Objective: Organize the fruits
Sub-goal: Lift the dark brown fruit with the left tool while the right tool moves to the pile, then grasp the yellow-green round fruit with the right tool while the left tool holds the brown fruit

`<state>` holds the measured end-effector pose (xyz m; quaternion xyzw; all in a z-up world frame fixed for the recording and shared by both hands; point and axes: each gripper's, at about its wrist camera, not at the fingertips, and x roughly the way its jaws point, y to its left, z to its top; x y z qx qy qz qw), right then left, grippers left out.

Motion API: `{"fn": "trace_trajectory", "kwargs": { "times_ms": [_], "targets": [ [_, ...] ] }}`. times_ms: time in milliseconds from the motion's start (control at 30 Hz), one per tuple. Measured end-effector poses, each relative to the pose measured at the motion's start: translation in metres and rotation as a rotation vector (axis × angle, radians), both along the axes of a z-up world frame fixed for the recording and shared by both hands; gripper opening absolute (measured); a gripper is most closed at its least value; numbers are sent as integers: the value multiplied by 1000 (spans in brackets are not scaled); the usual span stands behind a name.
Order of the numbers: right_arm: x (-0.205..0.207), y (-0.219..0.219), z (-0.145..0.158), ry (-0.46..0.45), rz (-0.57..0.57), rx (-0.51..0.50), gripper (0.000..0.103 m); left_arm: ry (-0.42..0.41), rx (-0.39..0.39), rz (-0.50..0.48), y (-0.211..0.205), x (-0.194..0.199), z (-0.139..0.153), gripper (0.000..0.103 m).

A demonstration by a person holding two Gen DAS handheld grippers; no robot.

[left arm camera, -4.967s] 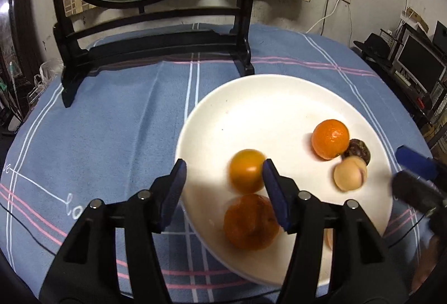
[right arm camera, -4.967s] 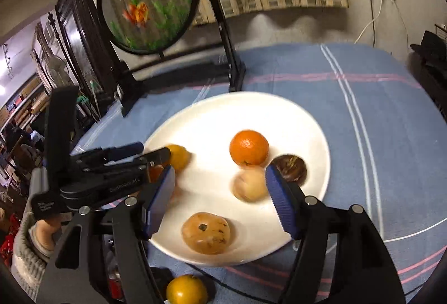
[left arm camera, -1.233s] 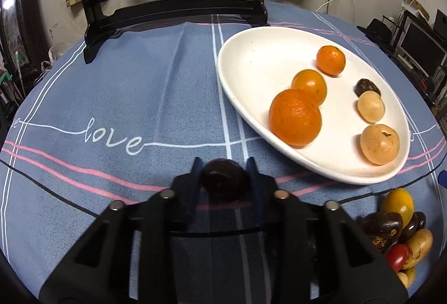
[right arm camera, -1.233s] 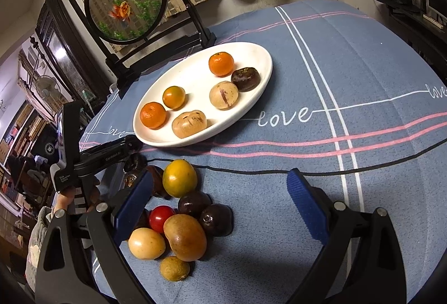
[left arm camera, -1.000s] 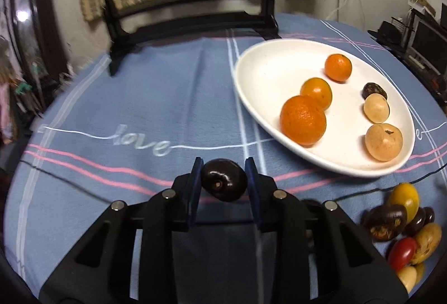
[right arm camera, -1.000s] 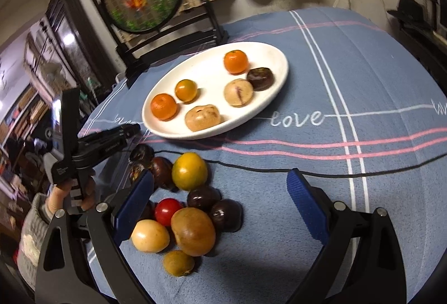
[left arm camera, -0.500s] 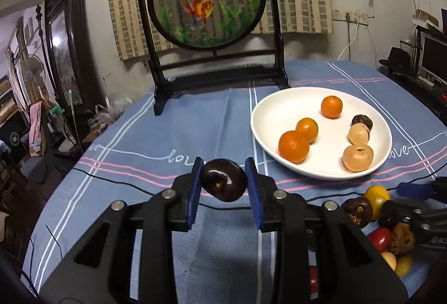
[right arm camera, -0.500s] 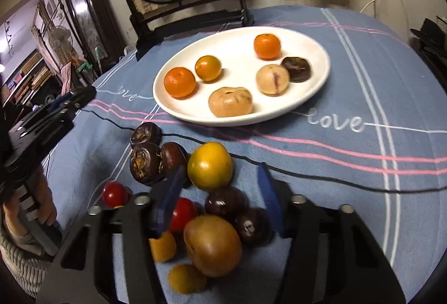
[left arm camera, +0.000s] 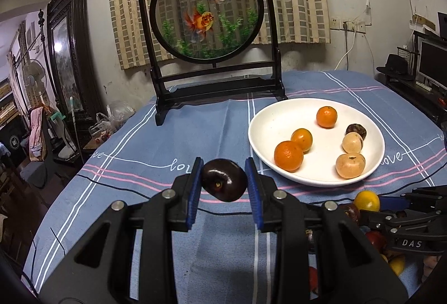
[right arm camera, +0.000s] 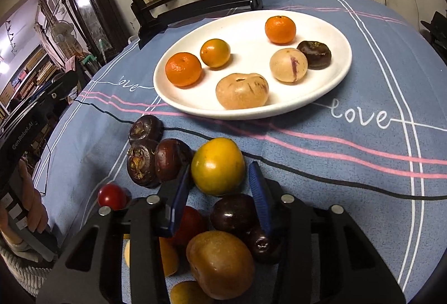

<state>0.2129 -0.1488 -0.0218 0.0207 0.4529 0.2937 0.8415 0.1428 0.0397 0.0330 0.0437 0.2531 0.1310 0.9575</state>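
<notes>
Left hand-held gripper (left arm camera: 223, 181) pinches a dark plum (left arm camera: 224, 180) between its pads, up above the bench, left of the white plate (left arm camera: 259, 147). Right hand-held gripper (right arm camera: 218, 193) hangs parted around the yellow-orange fruit (right arm camera: 218, 169) in the pile

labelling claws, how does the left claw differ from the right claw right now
The left claw is shut on a glossy dark round plum, lifted above the blue striped tablecloth. The right claw is open and holds nothing; it straddles a yellow-orange round fruit in the loose pile. Both have blue pads.
</notes>
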Motion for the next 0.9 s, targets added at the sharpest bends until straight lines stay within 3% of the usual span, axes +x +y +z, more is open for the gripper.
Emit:
{"fn": "trace_trajectory", "kwargs": {
  "times_ms": [900],
  "targets": [
    [-1, 2, 1, -28, 9, -18, 39, 3, -35, -18, 0, -3, 4, 31]
  ]
}}
